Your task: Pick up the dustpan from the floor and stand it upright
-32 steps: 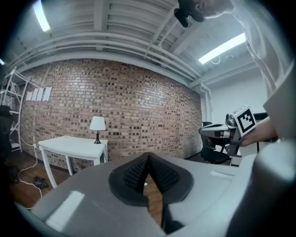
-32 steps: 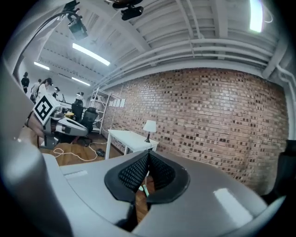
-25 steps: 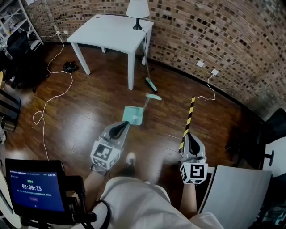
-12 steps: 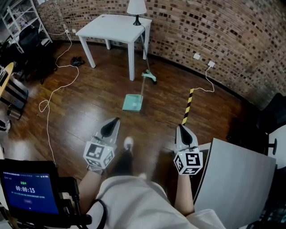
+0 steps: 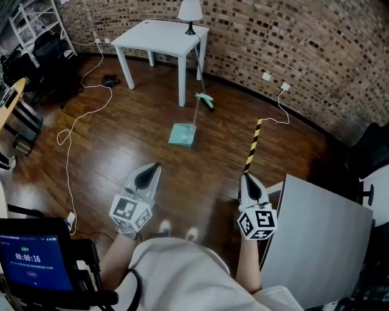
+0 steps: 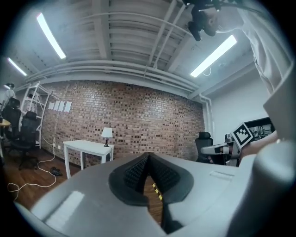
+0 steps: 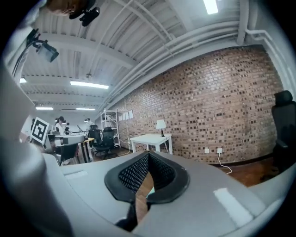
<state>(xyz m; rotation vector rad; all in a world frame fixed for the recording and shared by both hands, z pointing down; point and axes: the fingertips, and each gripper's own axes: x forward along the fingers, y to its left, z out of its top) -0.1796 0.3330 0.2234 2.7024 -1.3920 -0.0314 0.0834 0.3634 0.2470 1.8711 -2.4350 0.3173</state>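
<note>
A teal dustpan [image 5: 182,135] lies flat on the wooden floor, its long handle [image 5: 194,114] pointing away toward the white table. A broom with a teal head [image 5: 205,101] leans against that table. My left gripper [image 5: 149,173] is held level, well short of the pan and to its left, shut with nothing in it. The right gripper [image 5: 250,182] is level too, off to the pan's right and shut on nothing. In the left gripper view the jaws [image 6: 148,155] meet at the tip. In the right gripper view the jaws [image 7: 149,153] also meet, with a sliver of teal below them.
A white table [image 5: 159,36] with a lamp [image 5: 190,11] stands by the curved brick wall. A yellow-black striped strip [image 5: 253,144] lies on the floor ahead of the right gripper. A grey board [image 5: 316,237] is close on the right. A white cable [image 5: 73,130] runs at the left, near dark chairs.
Both grippers have drawn back from the dustpan, which now lies farther ahead and looks smaller. More of the grey board shows at the right. Both grippers stayed shut.
</note>
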